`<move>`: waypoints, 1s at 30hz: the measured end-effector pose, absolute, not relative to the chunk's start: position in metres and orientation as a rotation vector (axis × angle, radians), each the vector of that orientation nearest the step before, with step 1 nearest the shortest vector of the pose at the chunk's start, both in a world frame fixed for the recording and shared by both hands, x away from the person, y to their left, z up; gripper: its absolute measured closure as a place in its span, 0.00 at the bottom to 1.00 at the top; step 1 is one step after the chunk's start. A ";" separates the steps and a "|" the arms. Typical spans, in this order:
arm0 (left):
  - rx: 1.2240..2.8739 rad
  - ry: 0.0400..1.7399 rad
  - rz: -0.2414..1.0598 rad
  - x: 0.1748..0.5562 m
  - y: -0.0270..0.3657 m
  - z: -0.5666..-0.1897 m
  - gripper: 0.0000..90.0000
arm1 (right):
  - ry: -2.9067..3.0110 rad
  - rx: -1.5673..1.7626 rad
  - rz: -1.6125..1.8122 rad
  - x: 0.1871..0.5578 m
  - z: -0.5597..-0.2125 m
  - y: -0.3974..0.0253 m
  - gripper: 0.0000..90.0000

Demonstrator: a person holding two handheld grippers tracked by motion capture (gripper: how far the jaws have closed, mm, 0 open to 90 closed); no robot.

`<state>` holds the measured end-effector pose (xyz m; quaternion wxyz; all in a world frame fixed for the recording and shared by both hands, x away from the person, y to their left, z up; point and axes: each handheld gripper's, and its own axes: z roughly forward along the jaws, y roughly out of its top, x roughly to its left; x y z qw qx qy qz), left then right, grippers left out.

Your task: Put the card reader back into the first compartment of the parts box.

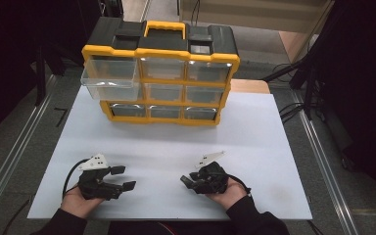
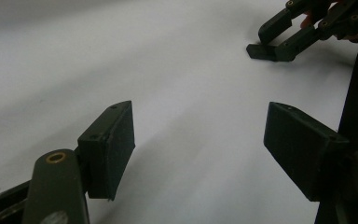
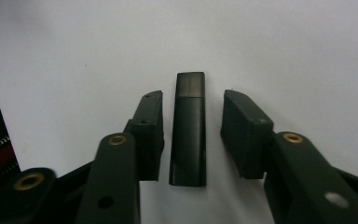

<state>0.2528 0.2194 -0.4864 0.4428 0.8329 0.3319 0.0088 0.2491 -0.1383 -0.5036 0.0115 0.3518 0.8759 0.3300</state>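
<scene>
Left gripper (image 1: 123, 177) low over the white table (image 1: 166, 147), jaws spread wide on bare surface. Right gripper (image 3: 192, 137) parted, straddling a slim black stick (image 3: 189, 130), flat on the table, matte body, glossier cap end, no pad touching. Farther back, yellow-and-black organiser (image 1: 161, 73), clear plastic drawers, top-left drawer (image 1: 108, 81) pulled out.

One yellow and black storage cabinet (image 1: 160, 78) with nine clear drawers in three rows of three, one of them (image 1: 108, 78) pulled out. Two black grippers, left (image 1: 120, 178) and right (image 1: 186, 180). One black stick (image 3: 188, 128). One white table (image 1: 254, 142).
</scene>
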 end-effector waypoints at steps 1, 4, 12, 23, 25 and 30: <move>2.067 0.824 0.022 0.253 0.219 -0.486 0.29 | 2.729 1.100 1.026 0.249 -0.504 -0.138 0.67; 2.068 0.824 0.022 0.253 0.219 -0.486 0.29 | 2.730 1.108 1.018 0.248 -0.504 -0.138 0.73; 2.070 0.824 0.022 0.253 0.219 -0.486 0.29 | 2.739 1.093 1.004 0.248 -0.503 -0.137 0.79; 2.072 0.824 0.021 0.253 0.219 -0.486 0.29 | 2.773 1.097 1.022 0.252 -0.502 -0.139 0.79; 2.072 0.824 0.021 0.253 0.219 -0.486 0.29 | 2.771 1.091 1.037 0.253 -0.502 -0.139 0.79; 2.073 0.826 0.029 0.253 0.219 -0.486 0.29 | 2.764 1.097 1.080 0.254 -0.497 -0.142 0.79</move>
